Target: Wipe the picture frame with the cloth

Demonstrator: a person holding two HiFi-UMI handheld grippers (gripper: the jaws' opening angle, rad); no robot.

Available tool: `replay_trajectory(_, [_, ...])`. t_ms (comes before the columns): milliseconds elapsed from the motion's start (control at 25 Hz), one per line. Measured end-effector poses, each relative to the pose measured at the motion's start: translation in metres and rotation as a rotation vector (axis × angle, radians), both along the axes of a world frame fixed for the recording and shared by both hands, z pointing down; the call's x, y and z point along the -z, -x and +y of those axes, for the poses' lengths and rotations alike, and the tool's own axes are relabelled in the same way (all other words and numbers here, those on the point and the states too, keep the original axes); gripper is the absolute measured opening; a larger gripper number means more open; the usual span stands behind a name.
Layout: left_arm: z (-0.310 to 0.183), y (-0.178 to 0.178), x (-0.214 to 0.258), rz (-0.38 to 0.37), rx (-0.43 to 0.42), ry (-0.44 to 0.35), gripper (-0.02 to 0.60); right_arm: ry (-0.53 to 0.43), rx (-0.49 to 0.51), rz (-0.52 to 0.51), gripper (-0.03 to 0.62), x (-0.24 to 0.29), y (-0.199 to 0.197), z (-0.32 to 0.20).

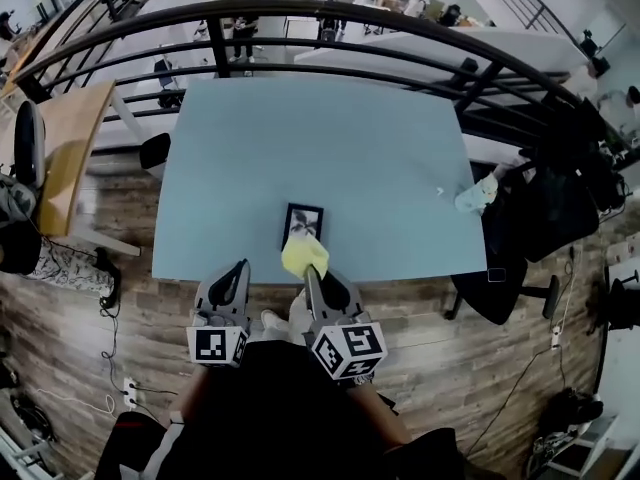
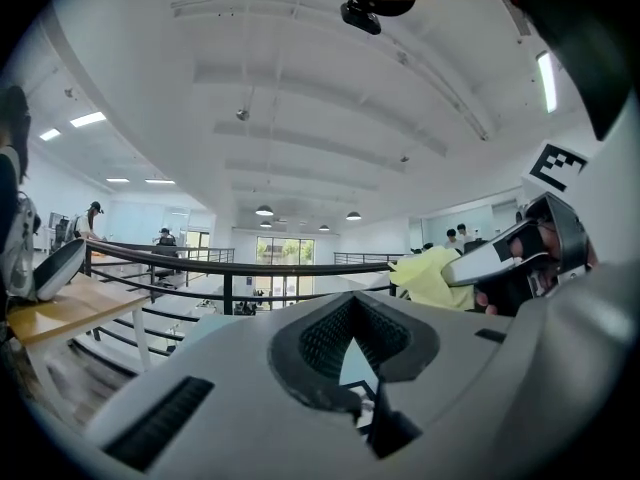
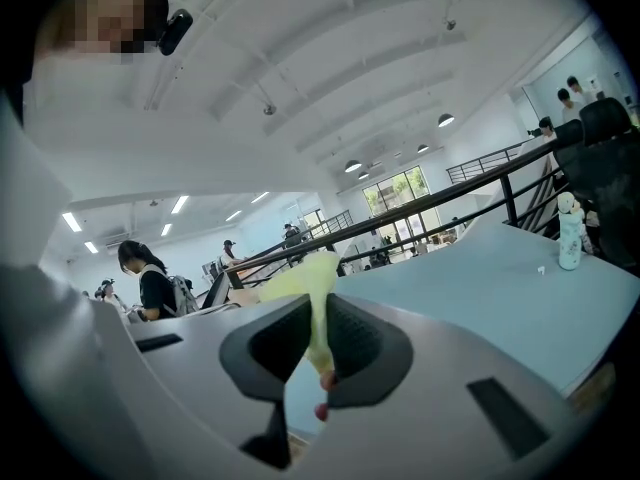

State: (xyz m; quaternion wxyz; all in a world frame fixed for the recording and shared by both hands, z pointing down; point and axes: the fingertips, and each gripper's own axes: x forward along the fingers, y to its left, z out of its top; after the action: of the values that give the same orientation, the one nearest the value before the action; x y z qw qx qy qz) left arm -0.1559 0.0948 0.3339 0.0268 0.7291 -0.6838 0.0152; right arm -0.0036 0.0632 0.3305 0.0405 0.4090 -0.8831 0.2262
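A small black picture frame (image 1: 302, 226) lies flat on the light blue table (image 1: 320, 148), near its front edge. A yellow cloth (image 1: 305, 254) hangs over the frame's near end, and my right gripper (image 1: 311, 270) is shut on it. In the right gripper view the cloth (image 3: 311, 280) stands pinched between the jaws of my right gripper (image 3: 321, 346). My left gripper (image 1: 240, 267) is at the table's front edge, left of the frame, shut with nothing in it. The left gripper view shows its closed jaws, the cloth (image 2: 430, 274) at the right and a sliver of the frame (image 2: 366, 402).
A small pale bottle (image 1: 478, 194) stands at the table's right edge, also in the right gripper view (image 3: 569, 230). A black chair (image 1: 545, 213) is right of the table. A black railing (image 1: 330, 13) runs behind it. A wooden desk (image 1: 70, 148) is at the left.
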Motion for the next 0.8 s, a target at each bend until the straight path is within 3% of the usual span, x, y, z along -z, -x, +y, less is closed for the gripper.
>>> replay_trajectory(360, [-0.046, -0.009, -0.002, -0.020, -0.036, 0.029, 0.000, 0.041, -0.052, -0.013, 0.035, -0.011, -0.011, -0.047])
replay_trajectory(800, [-0.108, 0.000, -0.003, -0.044, -0.018, 0.038, 0.000, 0.055, -0.029, -0.026, 0.035, -0.014, -0.002, -0.117])
